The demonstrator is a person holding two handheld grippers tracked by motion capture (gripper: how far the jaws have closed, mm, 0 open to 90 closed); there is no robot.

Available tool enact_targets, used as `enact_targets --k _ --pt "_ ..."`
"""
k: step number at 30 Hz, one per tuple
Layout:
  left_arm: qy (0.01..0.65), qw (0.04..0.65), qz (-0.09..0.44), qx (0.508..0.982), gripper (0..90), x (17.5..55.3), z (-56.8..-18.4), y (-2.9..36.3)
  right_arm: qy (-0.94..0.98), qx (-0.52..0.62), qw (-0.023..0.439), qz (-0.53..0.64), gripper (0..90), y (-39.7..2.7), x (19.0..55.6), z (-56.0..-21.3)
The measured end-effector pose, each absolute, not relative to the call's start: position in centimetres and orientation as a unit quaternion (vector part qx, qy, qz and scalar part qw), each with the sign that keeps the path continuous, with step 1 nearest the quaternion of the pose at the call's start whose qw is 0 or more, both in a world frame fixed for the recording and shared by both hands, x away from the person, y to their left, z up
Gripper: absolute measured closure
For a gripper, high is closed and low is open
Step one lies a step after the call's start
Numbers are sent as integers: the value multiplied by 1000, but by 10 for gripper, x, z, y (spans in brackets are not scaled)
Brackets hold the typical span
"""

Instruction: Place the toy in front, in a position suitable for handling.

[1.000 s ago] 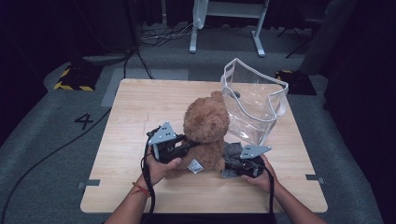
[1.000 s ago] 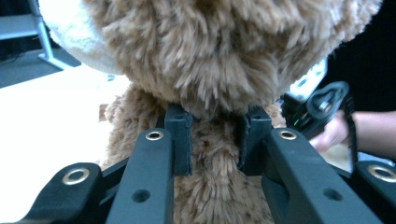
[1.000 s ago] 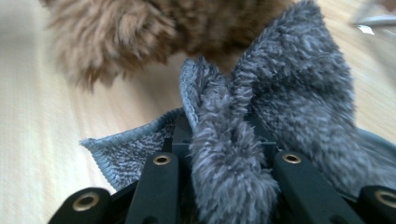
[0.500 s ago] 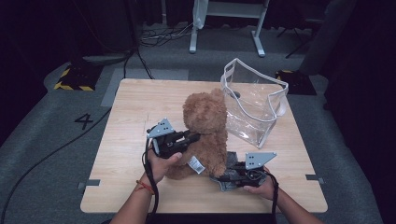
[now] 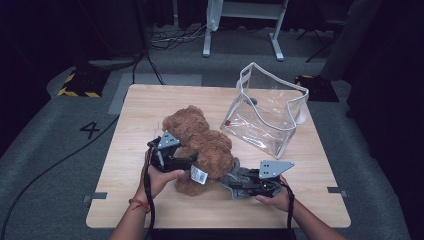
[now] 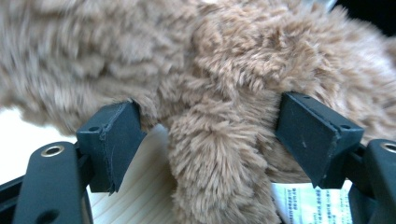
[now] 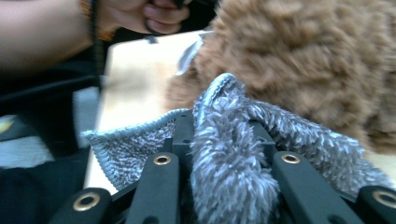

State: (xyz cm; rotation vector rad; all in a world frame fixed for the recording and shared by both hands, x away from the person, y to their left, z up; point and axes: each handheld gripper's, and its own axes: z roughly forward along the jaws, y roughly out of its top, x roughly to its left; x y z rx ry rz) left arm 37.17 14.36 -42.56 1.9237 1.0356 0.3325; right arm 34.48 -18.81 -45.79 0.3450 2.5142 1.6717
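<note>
**A:** Where did things stand with the bear (image 5: 200,145)?

**B:** It lay on its side near the middle of the table (image 5: 125,200), well short of the clear bag (image 5: 267,115), which stood open at the far right with nothing in it that I could make out. The bear and the bag were apart, not touching.

**A:** And the left gripper (image 5: 192,161)?

**B:** Its jaws had just been opening. In the left gripper view they stood wide, one on either side of a furry limb (image 6: 219,154), with a gap on the left side and the right pad against the fur without squeezing it. So the limb was between them but no longer clamped.

**A:** The right gripper (image 5: 235,186)?

**B:** Closed on a grey cloth (image 5: 239,180). In the right gripper view the cloth (image 7: 229,158) was bunched between the jaws and draped over them, with its edge touching the bear's lower body (image 7: 303,56).

**A:** So how far along would you put it?

**B:** I judged it early to middle. The bear had been laid down and let go, and the cloth was in hand beside it, but whether wiping had begun I could not tell. If the bag was the goal, nothing had gone in yet; both the bear and the cloth were outside it.

**A:** Anything else?

**B:** A white tag (image 5: 199,174) stuck out from the bear near the left gripper.
</note>
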Motion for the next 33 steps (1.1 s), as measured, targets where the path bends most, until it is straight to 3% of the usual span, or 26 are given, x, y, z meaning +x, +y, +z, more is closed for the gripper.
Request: enact_targets --k 2,5,8,13,17,20,25,33 --pt "425 449 143 773 371 375 -430 146 819 113 74 558 723 -187 343 -454" --pt "433 435 165 772 575 378 -439 149 801 119 143 569 722 -186 341 -440" --pt "420 438 151 780 575 378 -442 148 792 140 169 569 722 -180 351 -436" --pt "404 410 225 786 498 372 -436 140 799 144 166 560 719 -159 366 -445" --pt "394 452 250 761 358 367 -425 145 813 146 147 544 718 -154 366 -457" --pt "370 516 229 738 313 365 -401 151 840 146 142 503 719 -150 369 -468" --pt "355 455 207 790 294 386 -405 127 859 129 142 474 718 -149 365 -475" --pt "356 480 164 785 294 397 -426 128 803 46 128 581 717 -148 336 -438"
